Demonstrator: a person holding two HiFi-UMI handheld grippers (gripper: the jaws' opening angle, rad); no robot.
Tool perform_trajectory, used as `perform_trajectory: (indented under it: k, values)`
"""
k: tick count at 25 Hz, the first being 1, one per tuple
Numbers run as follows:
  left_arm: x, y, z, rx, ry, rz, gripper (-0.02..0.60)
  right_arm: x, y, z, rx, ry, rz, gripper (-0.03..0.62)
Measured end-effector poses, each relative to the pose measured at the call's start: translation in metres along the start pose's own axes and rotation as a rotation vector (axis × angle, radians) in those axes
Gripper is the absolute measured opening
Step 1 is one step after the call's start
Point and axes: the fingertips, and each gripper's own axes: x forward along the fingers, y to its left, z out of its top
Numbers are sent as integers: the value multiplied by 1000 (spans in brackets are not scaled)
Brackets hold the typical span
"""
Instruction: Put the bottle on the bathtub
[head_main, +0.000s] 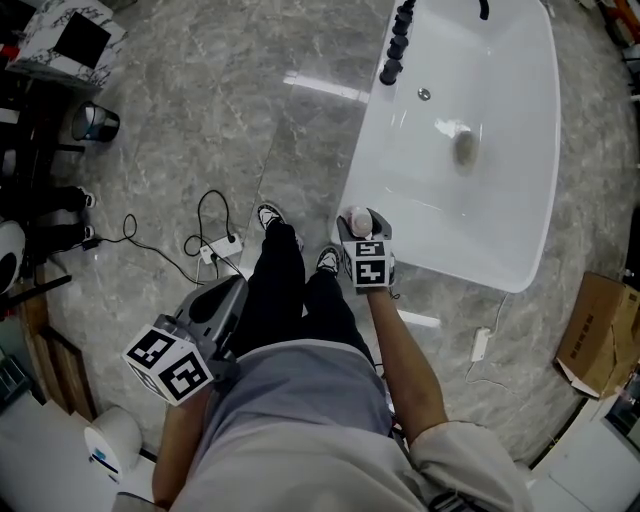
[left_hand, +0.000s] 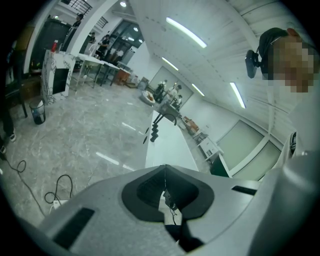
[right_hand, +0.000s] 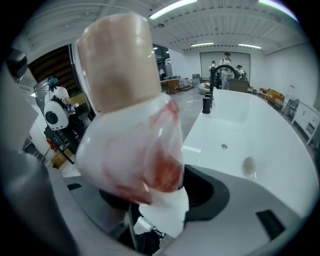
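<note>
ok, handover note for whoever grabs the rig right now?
Left gripper: jaws shut, empty, low at the person's left side.
Right gripper: jaws shut on the bottle.
The bottle is held at the near corner of the white bathtub; contact with the rim can't be told.
Done: bottle grasped, at the tub.
Left: set it on the rim, release.

This is a big open hall set up as a test or display space, not a home bathroom. A freestanding white bathtub (head_main: 520, 200) with a black tap (head_main: 397, 45) stands alone on a grey marble-look floor (head_main: 220, 120) in the upper right of the head view. A power strip (head_main: 220, 250) with loose cables lies at centre left and a cardboard box (head_main: 600, 335) at the right edge. Strip lights (left_hand: 185, 32) line the ceiling, and people (right_hand: 227, 62) stand in the background.
</note>
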Motion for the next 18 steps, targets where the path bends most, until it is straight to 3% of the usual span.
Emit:
perform_trajectory:
  k: [18]
  values:
    - [2, -16, -3, -8, -44, -33, 8, -28, 10, 2, 30, -6, 44, 238]
